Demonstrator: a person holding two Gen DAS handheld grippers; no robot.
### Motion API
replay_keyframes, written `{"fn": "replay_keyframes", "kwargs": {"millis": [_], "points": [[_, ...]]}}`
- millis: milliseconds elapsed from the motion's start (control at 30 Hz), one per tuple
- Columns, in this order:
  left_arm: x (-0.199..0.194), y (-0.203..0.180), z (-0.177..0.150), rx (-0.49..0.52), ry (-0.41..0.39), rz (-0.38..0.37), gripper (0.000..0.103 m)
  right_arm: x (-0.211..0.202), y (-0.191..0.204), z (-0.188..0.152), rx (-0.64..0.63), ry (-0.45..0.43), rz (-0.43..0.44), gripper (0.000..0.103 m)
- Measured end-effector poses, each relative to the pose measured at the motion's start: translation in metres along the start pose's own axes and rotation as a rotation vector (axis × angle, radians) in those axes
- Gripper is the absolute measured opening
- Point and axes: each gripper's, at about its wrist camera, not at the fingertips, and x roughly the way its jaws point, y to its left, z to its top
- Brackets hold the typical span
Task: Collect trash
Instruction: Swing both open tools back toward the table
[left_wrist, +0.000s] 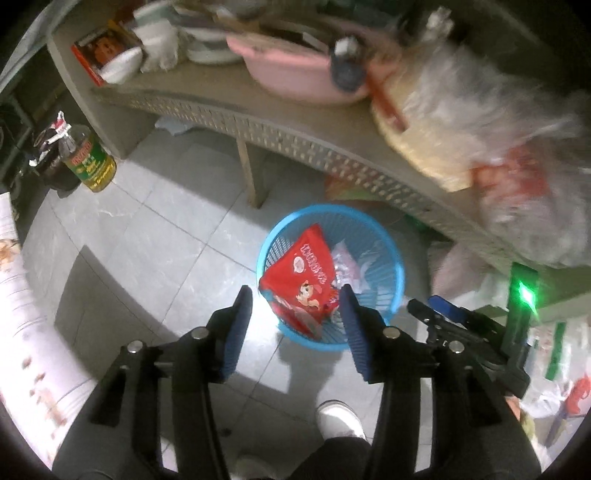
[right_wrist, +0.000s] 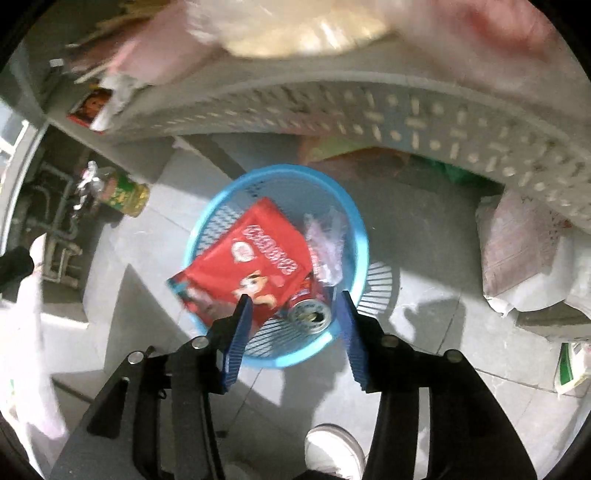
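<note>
My left gripper and right gripper both stand parted, empty. Mid-frame, the blue basket holds a red snack bag and a can. A perforated grey table crosses the top; an oil bottle stands left.

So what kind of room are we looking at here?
Probably a home kitchen or utility corner: a cluttered plastic table holds a pink basin, a cooking-oil bottle stands on the tiled floor, and a blue wastebasket holds wrappers.
</note>
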Motion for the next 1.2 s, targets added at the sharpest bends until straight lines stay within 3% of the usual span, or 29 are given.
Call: {"fn": "replay_keyframes", "kwargs": {"millis": [200,333,533,867,1200], "points": [[-0.099,0.02,-0.056,-0.011,-0.137,-0.016,0.053,-0.071,0.033,-0.025,-0.082,-0.059,0.074,0.061],[-0.155,0.034,-0.101,-0.064,-0.227,-0.043,0.056,-0.121,0.057,-0.045,-0.143,-0.107,0.132,0.068],[-0.221,0.059,-0.179,-0.16,-0.344,-0.02,0.059,-0.169,0.099,-0.068,-0.259,-0.133,0.202,0.071],[-0.272,0.117,-0.277,-0.339,-0.469,0.08,0.068,-0.201,0.191,-0.1,-0.448,-0.099,0.337,0.074],[-0.289,0.179,-0.353,-0.512,-0.502,0.188,0.074,-0.2,0.302,-0.13,-0.64,0.012,0.464,0.075]]}}
